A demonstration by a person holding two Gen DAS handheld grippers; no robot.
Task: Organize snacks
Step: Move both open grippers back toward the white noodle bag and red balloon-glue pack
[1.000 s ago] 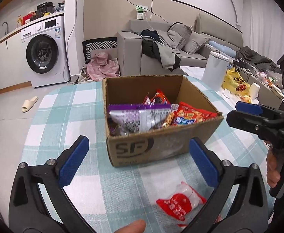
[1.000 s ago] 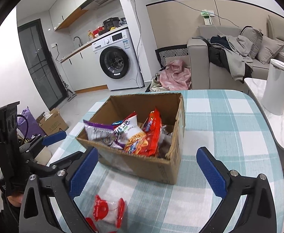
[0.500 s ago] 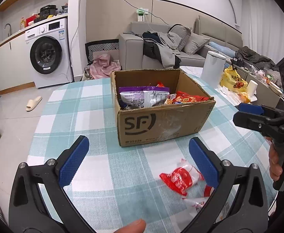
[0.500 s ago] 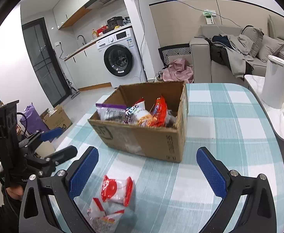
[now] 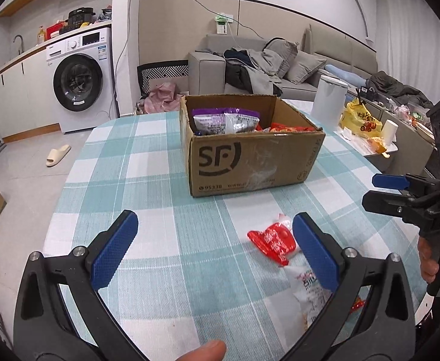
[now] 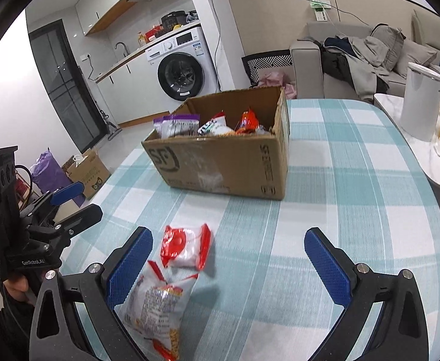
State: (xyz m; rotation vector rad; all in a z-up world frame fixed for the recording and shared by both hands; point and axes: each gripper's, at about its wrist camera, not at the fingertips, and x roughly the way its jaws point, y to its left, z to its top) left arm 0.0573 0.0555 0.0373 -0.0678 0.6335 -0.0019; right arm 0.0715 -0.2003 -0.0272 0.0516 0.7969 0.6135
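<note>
An open cardboard box [image 5: 250,162] marked SF stands on the checked table, also in the right wrist view [image 6: 226,162]. It holds several snack packs, among them a purple one [image 5: 224,119]. Nearer me lie a small red-and-white pack [image 5: 272,242] [image 6: 186,248] and a larger white pack [image 5: 308,288] [image 6: 156,303]. My left gripper [image 5: 215,248] is open and empty, above the table before the box; the packs lie by its right finger. My right gripper [image 6: 229,267] is open and empty; the packs lie by its left finger.
The table has a teal-and-white checked cloth [image 5: 147,162]. A white canister [image 6: 420,100] and a yellow bag [image 5: 360,120] stand on a side table to the right. A washing machine [image 5: 79,81] and a sofa [image 5: 262,60] are behind.
Both grippers have drawn back from the box and lowered. The box looks farther away, and the larger white pack has come into view beside the red-and-white one.
</note>
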